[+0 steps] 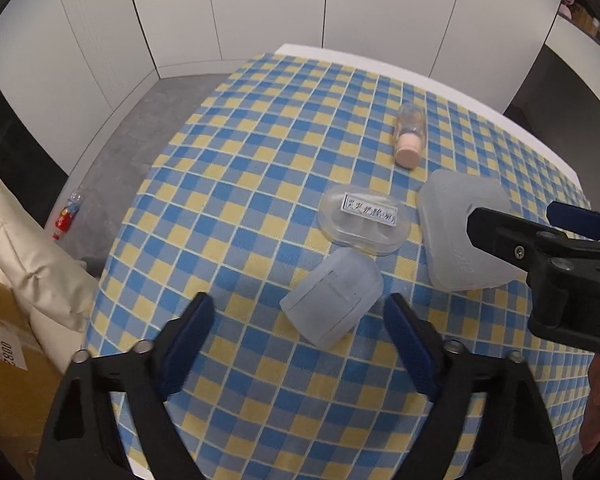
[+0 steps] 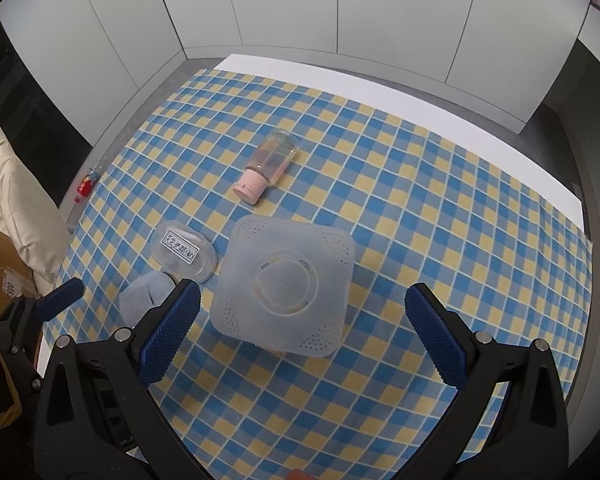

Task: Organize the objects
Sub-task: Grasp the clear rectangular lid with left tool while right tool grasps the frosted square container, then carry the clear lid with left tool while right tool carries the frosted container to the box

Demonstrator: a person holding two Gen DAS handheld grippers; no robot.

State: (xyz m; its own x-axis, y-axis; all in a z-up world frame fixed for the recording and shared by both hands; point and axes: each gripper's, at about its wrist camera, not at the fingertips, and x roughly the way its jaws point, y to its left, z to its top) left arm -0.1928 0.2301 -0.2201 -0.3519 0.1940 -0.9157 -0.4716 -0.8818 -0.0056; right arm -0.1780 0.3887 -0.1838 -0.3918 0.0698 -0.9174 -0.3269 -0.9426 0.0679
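A small frosted plastic piece (image 1: 332,294) lies on the checked cloth between the tips of my left gripper (image 1: 299,309), which stands open with its pads off it. Beyond it sits a clear oval case (image 1: 364,218) with a printed label. My right gripper (image 2: 302,294) hangs open over a large frosted square piece (image 2: 284,284) with perforated corners, without touching it. From the left wrist view the right gripper (image 1: 516,216) reaches in over that square piece (image 1: 452,232). A clear bottle (image 2: 268,164) with a pink cap lies on its side farther back.
The blue and yellow checked cloth (image 2: 420,208) covers a white table whose far edge (image 2: 380,88) shows. A cream cushion (image 1: 24,240) and a cardboard box (image 1: 4,352) stand left of the table. A small red-labelled bottle (image 1: 66,216) lies on the grey floor.
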